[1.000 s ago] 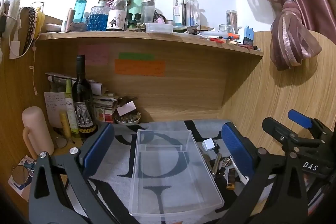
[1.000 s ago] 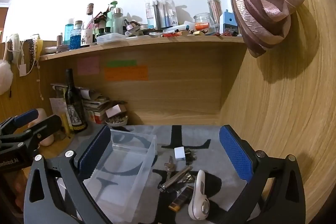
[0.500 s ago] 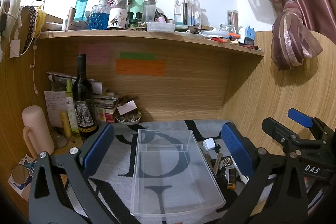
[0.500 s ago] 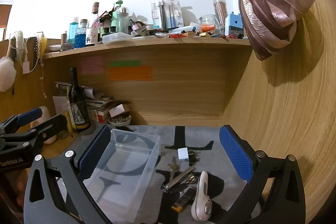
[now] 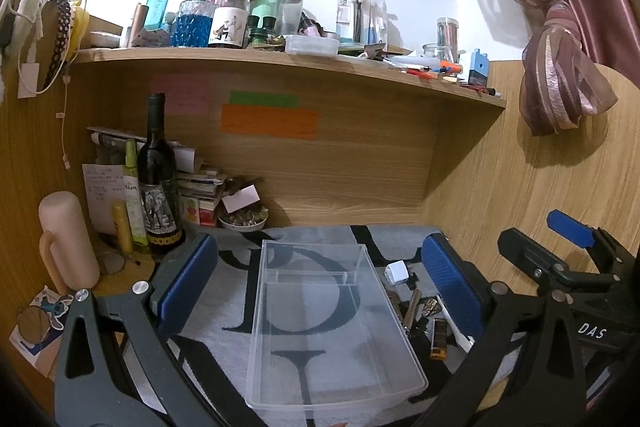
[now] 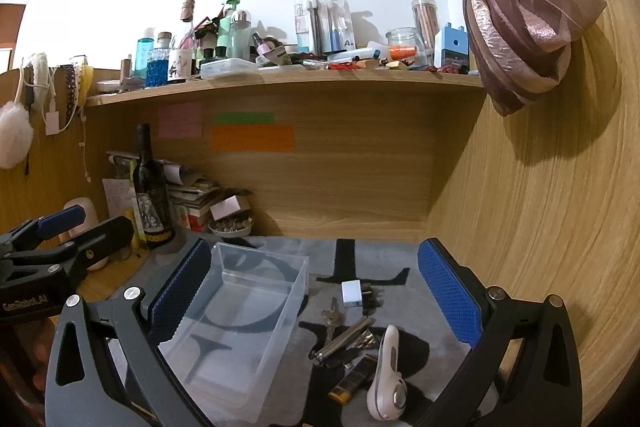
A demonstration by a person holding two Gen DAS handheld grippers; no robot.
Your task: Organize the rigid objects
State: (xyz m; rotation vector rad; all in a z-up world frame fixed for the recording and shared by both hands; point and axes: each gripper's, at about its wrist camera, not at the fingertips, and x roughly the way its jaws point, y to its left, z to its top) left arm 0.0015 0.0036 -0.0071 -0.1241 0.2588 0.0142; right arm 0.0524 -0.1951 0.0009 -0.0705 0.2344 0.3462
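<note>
A clear, empty plastic box [image 5: 328, 315] with one divider lies on a grey mat [image 5: 224, 311]; it also shows in the right wrist view [image 6: 240, 323]. Right of it lie a white plug adapter [image 6: 352, 293], keys [image 6: 331, 317], a metal tool [image 6: 344, 339], a lighter [image 6: 354, 379] and a white handheld device [image 6: 386, 375]. My left gripper [image 5: 320, 287] is open and empty, held above the box. My right gripper [image 6: 316, 291] is open and empty, above the small items.
A wine bottle [image 5: 157, 183], a pink cylinder [image 5: 68, 239], stacked papers and a small bowl [image 5: 244, 221] stand at the back left. A crowded shelf [image 5: 280, 57] runs overhead. A wooden wall [image 6: 540, 227] closes the right side.
Both grippers have drifted slightly back and up; the box and small items look a little lower in view. Nothing was grasped or moved.
</note>
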